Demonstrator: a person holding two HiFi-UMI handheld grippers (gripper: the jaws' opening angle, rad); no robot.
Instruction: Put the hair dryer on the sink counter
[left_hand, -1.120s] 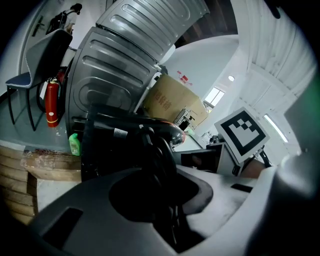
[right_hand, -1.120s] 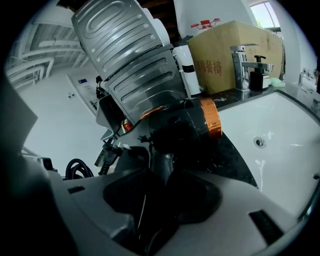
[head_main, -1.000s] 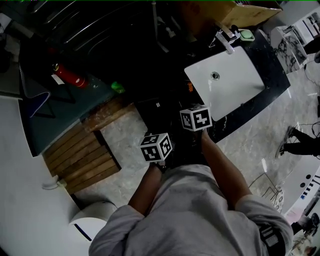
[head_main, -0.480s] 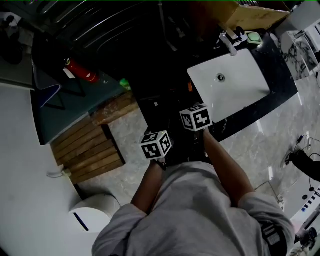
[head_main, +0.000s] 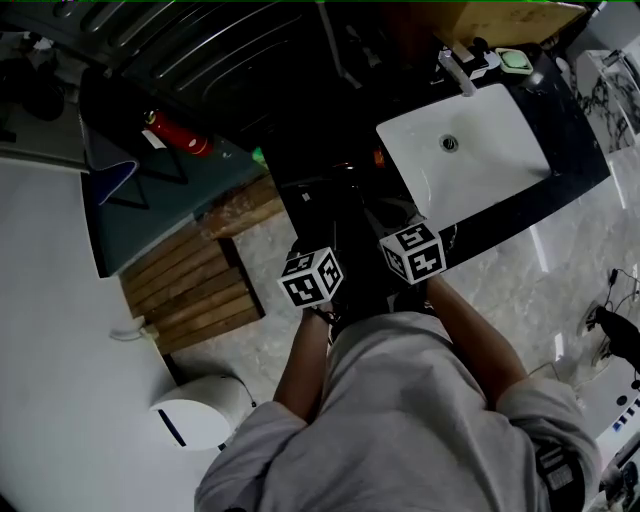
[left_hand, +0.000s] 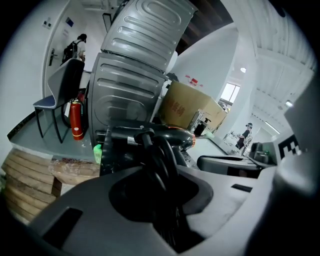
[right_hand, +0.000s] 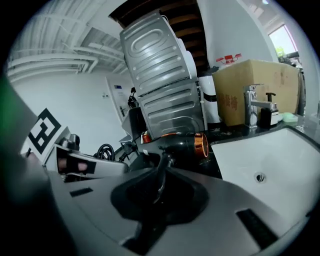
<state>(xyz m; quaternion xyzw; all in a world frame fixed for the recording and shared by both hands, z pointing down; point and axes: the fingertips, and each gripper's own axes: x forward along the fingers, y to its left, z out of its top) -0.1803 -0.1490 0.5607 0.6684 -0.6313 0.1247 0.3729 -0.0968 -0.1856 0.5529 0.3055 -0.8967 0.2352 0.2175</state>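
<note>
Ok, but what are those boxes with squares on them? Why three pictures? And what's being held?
There's no robot here. A person holds a two-jaw grabber in each hand, and the checkered cubes are parts of those grabbers. The head view comes from a camera on the person's head, looking down. The two gripper views come from cameras riding on each grabber. The left gripper is closed on a black coiled cord. The right gripper is closed on the hair dryer, the black thing with a copper ring. Nearby is a white sink in a black counter.
</note>
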